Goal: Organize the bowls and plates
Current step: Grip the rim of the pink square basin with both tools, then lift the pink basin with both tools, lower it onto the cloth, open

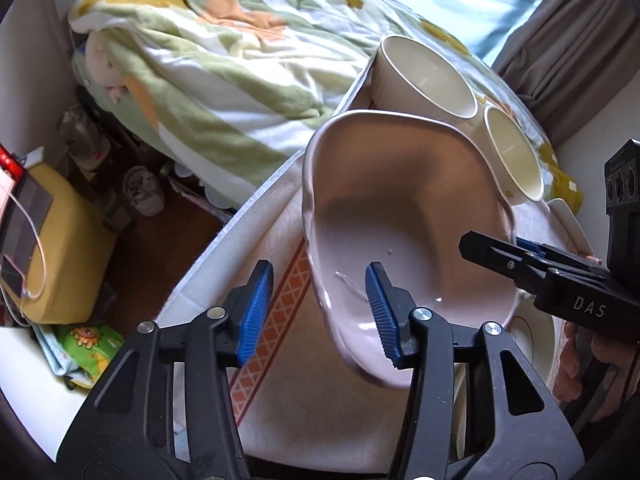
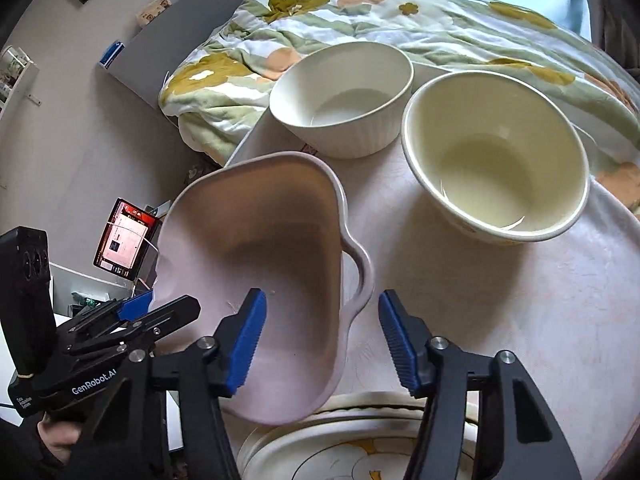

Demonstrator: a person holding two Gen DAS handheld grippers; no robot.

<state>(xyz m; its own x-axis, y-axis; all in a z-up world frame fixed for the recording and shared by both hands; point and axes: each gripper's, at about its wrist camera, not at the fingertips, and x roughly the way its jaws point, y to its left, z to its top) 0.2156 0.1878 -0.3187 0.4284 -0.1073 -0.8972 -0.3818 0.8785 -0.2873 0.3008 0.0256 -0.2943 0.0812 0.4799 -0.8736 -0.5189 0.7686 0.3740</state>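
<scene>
A pale pink handled dish point(image 1: 404, 216) hangs tilted above the table; it also shows in the right wrist view point(image 2: 256, 264). My left gripper point(image 1: 320, 312) is open, its fingers straddling the dish's left rim. My right gripper point(image 2: 322, 340) is open, its fingers on either side of the dish's right wall near the handle. I cannot tell whether the pads touch the dish. Behind stand a white ribbed bowl point(image 2: 344, 96) and a cream bowl point(image 2: 496, 156). A cream flower-patterned plate point(image 2: 344, 452) lies under the dish, at the near edge.
The round table point(image 2: 500, 300) has a pale patterned cloth. A bed with a flowered quilt point(image 2: 360, 12) is close behind it. A lit screen point(image 2: 124, 240) and a yellow cushion point(image 1: 64, 240) sit off the table's left side.
</scene>
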